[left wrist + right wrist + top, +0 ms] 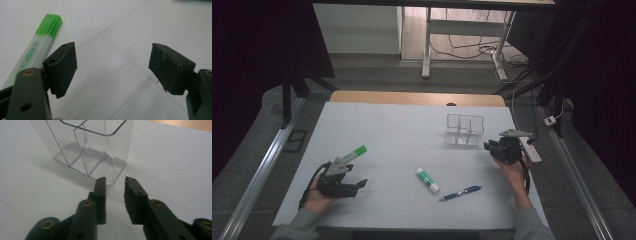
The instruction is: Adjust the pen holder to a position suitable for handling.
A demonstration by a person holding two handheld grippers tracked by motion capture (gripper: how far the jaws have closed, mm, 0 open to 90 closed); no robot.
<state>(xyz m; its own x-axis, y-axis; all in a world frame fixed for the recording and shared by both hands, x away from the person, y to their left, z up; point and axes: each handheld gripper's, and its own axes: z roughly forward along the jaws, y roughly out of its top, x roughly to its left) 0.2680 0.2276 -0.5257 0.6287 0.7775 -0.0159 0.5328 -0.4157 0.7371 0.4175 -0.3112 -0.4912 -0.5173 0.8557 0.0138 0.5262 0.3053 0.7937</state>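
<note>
On a smooth white tabletop (392,130), the right claw (115,182), jaws narrowly apart and gripping nothing, points at a clear plastic divided holder (92,147) at far right; the left claw (112,65) gapes beside a green-capped highlighter (37,45) at near left.

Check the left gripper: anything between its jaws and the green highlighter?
Nothing visible. The left gripper stands open over bare white table; the highlighter lies flat just outside its left pad, so the jaws do not straddle it. Glue stick and pen lie well off.
</note>
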